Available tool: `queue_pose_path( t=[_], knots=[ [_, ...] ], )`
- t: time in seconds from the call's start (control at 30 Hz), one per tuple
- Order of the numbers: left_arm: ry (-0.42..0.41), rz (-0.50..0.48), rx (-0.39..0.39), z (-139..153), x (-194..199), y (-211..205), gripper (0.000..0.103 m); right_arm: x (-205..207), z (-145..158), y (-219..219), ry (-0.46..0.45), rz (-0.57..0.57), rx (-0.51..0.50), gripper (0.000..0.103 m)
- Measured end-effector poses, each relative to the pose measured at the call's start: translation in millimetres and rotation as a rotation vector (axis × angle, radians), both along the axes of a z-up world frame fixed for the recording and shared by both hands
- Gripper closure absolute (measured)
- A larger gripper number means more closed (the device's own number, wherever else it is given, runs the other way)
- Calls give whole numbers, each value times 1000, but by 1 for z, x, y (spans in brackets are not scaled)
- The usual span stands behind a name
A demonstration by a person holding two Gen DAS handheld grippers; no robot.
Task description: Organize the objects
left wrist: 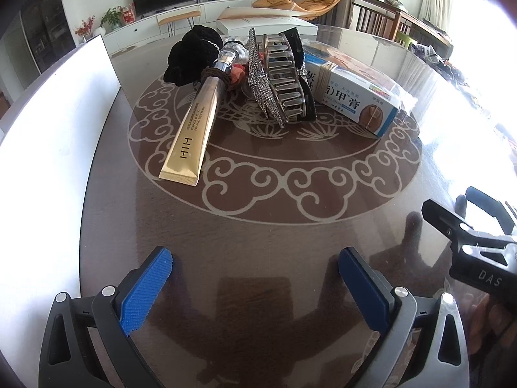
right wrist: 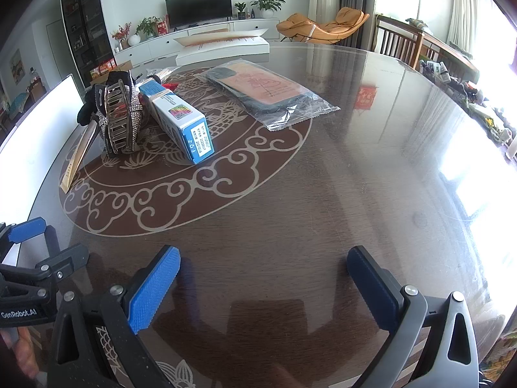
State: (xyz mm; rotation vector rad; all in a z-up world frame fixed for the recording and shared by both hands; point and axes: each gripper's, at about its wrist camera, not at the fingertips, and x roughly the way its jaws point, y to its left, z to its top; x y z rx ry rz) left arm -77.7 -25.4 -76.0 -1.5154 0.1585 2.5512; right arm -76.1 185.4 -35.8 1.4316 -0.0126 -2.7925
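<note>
A pile lies on the round brown table [left wrist: 258, 226]. A gold cream tube [left wrist: 194, 126] points toward me. Behind it are a black scrunchie [left wrist: 190, 55], a rhinestone hair clip [left wrist: 263, 80] and a metal claw clip [left wrist: 286, 77]. A blue-and-white box [left wrist: 355, 93] lies to the right. In the right wrist view I see the box [right wrist: 177, 123], the clips [right wrist: 119, 116] and a phone case in a clear bag [right wrist: 268, 90]. My left gripper [left wrist: 255, 291] is open and empty, well short of the tube. My right gripper [right wrist: 265, 291] is open and empty over bare table.
A white board [left wrist: 48, 161] stands along the table's left edge. A flat white box [left wrist: 265, 22] lies at the far side. The right gripper's body [left wrist: 478, 242] shows at the left view's right edge. Chairs and a TV unit stand beyond the table.
</note>
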Motion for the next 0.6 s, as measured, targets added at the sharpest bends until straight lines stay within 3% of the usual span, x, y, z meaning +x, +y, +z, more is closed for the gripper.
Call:
queue_pose_path(
  t=[0.23,0.4,0.6],
  knots=[
    [4,-48,61,19,12,-5,0,0,0,0,0,0,-1,0],
    [34,-42,-5,42,-6,-10,0,0,0,0,0,0,0,0],
    [-23,-14,-80,42,-39,-17,0,0,0,0,0,0,-1,0]
  ],
)
